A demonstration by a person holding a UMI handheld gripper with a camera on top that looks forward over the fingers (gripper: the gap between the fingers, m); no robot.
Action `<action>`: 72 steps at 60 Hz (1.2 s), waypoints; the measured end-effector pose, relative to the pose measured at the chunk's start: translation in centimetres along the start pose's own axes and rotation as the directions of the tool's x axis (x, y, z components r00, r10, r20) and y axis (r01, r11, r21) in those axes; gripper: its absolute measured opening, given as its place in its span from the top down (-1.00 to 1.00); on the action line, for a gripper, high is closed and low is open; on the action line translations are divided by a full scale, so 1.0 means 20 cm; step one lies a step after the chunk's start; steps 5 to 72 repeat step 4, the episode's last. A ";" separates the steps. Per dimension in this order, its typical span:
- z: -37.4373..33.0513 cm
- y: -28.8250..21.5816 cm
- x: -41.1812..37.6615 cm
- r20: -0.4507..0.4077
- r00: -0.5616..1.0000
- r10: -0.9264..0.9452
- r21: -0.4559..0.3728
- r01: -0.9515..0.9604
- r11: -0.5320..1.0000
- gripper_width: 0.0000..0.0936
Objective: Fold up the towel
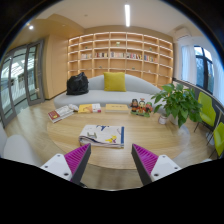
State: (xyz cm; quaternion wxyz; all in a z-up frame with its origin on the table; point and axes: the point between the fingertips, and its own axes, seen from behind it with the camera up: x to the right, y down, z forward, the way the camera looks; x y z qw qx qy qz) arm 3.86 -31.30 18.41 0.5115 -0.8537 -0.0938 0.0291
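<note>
My gripper [111, 160] is open, its two purple pads wide apart with nothing between them. It hovers over a round wooden table [60, 140]. No towel shows clearly. A white rounded edge [20, 150] at the left of the table, next to the left finger [76, 158], may be cloth; I cannot tell. The bare tabletop lies between and just ahead of the fingers.
An open picture book [103, 135] lies just beyond the fingers. Farther on are books [62, 112], small figures [140, 106] and a potted plant [178, 102]. A grey sofa with a yellow cushion [115, 82] and bookshelves [120, 50] stand behind. Green chairs [208, 108] are at the right.
</note>
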 end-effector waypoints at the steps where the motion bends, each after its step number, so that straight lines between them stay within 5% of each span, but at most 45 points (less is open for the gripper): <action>1: 0.00 0.00 0.00 0.000 1.000 -0.003 -0.002 0.003 1.000 -0.81; 72: 0.00 0.01 -0.01 0.011 1.000 -0.001 -0.008 0.001 1.000 -0.81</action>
